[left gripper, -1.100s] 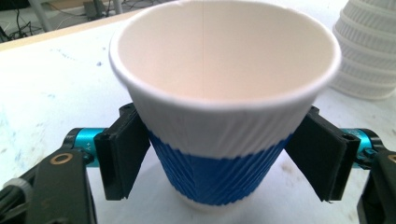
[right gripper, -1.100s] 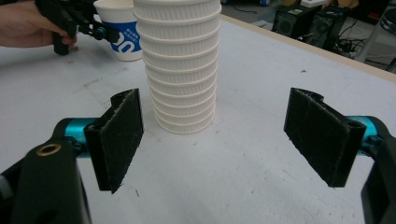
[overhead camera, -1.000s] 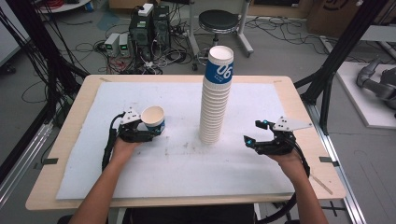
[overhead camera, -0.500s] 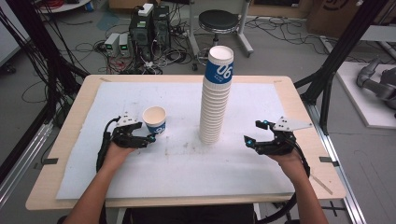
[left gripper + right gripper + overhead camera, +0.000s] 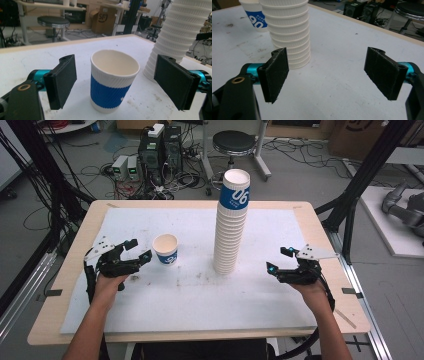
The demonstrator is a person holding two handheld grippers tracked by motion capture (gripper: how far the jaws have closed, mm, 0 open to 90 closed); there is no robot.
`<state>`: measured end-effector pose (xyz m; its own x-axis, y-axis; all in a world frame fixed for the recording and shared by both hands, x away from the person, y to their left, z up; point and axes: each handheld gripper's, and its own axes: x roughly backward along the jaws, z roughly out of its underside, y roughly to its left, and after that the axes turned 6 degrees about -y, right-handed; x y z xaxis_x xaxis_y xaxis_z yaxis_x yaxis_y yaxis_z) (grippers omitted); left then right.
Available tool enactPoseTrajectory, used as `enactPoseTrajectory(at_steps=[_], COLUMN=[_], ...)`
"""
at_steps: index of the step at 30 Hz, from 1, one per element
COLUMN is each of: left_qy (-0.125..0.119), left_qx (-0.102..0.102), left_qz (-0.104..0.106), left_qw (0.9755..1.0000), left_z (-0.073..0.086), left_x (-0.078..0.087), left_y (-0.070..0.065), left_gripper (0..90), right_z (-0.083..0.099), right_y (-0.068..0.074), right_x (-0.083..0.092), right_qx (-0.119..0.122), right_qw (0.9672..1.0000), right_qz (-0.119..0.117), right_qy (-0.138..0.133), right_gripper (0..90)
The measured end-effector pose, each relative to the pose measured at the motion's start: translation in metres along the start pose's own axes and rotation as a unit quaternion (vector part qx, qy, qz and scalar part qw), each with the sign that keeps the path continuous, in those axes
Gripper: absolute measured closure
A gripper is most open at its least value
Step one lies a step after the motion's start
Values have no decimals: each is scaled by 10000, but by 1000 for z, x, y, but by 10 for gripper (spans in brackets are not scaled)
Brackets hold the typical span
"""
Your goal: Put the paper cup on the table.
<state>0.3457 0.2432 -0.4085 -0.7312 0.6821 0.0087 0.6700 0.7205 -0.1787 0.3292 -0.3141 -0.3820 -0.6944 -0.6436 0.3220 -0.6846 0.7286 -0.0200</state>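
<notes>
Two grippers rest low over the white-covered tabletop (image 5: 200, 305), one in each of the person's hands. The left gripper (image 5: 136, 251) sits at about 9 o'clock from the middle of the tabletop, its jaws spread apart and pointing toward 3 o'clock at a single paper cup (image 5: 166, 249). That cup stands upright, white with a blue band, open mouth up, just beyond the jaw tips and not touched by them. In the left gripper view the single paper cup (image 5: 113, 80) stands between the two black pads (image 5: 63, 81), with a clear gap on each side, so the left gripper (image 5: 117, 82) is released and grasps nothing.

At roughly 12 o'clock from the tabletop's middle rises a tall stack of cups (image 5: 231, 225), upright, its top cup bearing a blue band with white numerals. The single cup stands near it, at the stack's 9 o'clock side, apart from it.

The right gripper (image 5: 280, 261) lies at about 3 o'clock, well apart from the stack, jaws pointing toward 9 o'clock. In the right gripper view the right gripper (image 5: 329, 75) is spread wide over bare white surface, released, with the ribbed foot of the stack of cups (image 5: 288, 35) beyond its left pad and the single paper cup (image 5: 254, 17) farther off behind it.

Beyond the tabletop, a round black stool (image 5: 233, 142) and computer cases (image 5: 159, 147) stand on the floor among cables.
</notes>
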Motion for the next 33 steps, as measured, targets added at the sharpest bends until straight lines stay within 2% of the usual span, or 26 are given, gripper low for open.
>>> enactPoseTrajectory(at_steps=[2, 7, 23, 33], left_qy=[-135, -223, -80, -64], left_qx=[5, -80, -238, -236], left_qz=[80, 58, 63, 22], left_qw=[9999, 9997, 9997, 9997], left_z=[-2, -6, -6, -4], left_x=[0, 1, 6, 8], left_y=[0, -2, -7, -6], left_gripper=[182, 174, 174, 174], right_z=[1, 2, 0, 0], right_y=[-2, -7, -4, -5], right_x=[3, 7, 12, 11], right_qx=[-58, -96, -95, -97], right_qw=[10000, 9998, 9994, 9994], right_qz=[55, 154, 300, 265], right_qy=[-46, -92, -151, -192], right_gripper=[202, 202, 202, 202])
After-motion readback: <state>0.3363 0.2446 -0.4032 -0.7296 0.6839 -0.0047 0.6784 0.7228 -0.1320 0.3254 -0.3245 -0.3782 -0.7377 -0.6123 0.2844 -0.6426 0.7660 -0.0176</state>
